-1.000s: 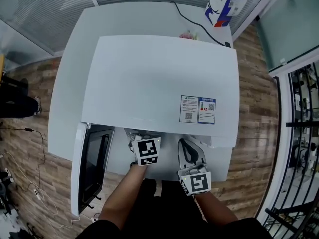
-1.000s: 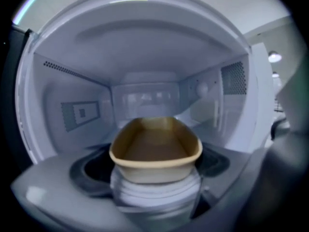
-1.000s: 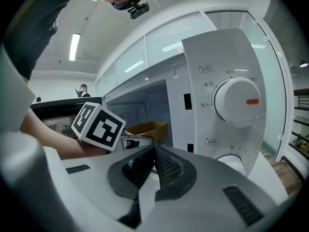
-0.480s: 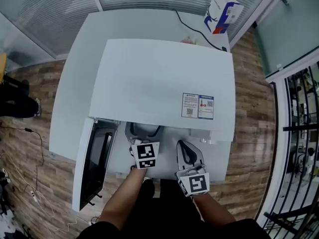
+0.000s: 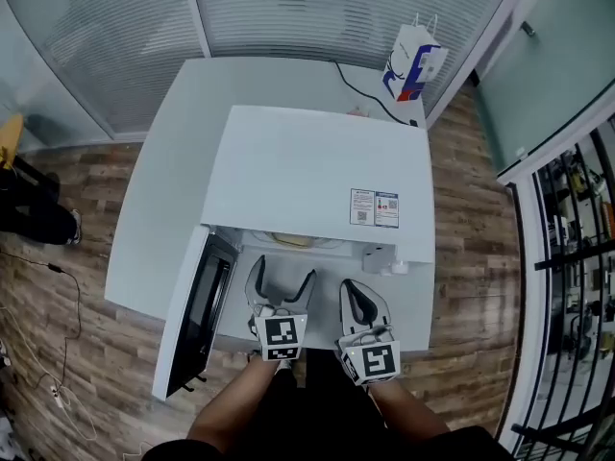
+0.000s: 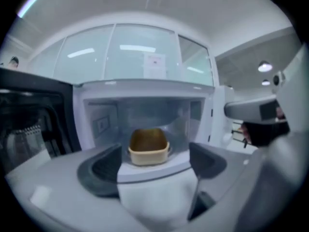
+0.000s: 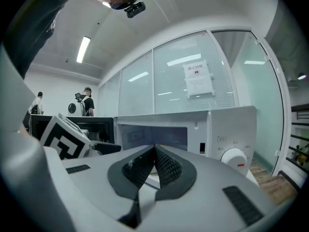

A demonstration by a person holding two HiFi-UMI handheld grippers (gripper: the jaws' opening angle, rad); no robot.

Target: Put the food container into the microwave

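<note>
Beige rectangular plastic food container (image 6: 148, 147): sits upright on the floor of the microwave cavity, roughly centred, brownish inside. No jaw touches it.
Left gripper (image 6: 153, 162): its own view has both dark pads spread wide with nothing held. The container shows in the gap but lies well beyond the tips, inside the cavity.
Right gripper (image 7: 154, 150): its own view has the ribbed pads pressed together at the tips, with nothing between them.
Gripper placement: in the head view the left gripper (image 5: 282, 275) and right gripper (image 5: 354, 294) lie side by side, just in front of the microwave opening. They are near each other but apart, each with its marker cube toward the person.
White box-shaped microwave (image 5: 317, 171): stands on the white table (image 5: 173, 190). Its dark-windowed door (image 5: 197, 305) is swung fully open to the left.
Head view only: a small printed label (image 5: 375, 207) on the microwave top, a black cable (image 5: 370, 94) and a white-and-blue paper bag (image 5: 411, 60) at the table's far corner. Of the container, only a pale rim sliver (image 5: 298, 240) shows under the top's front edge.
Left gripper view only: the whole container and the cavity walls.
Right gripper view only: the round white control knob (image 7: 234, 157) on the front panel, and two people (image 7: 87, 100) standing far off at left.
</note>
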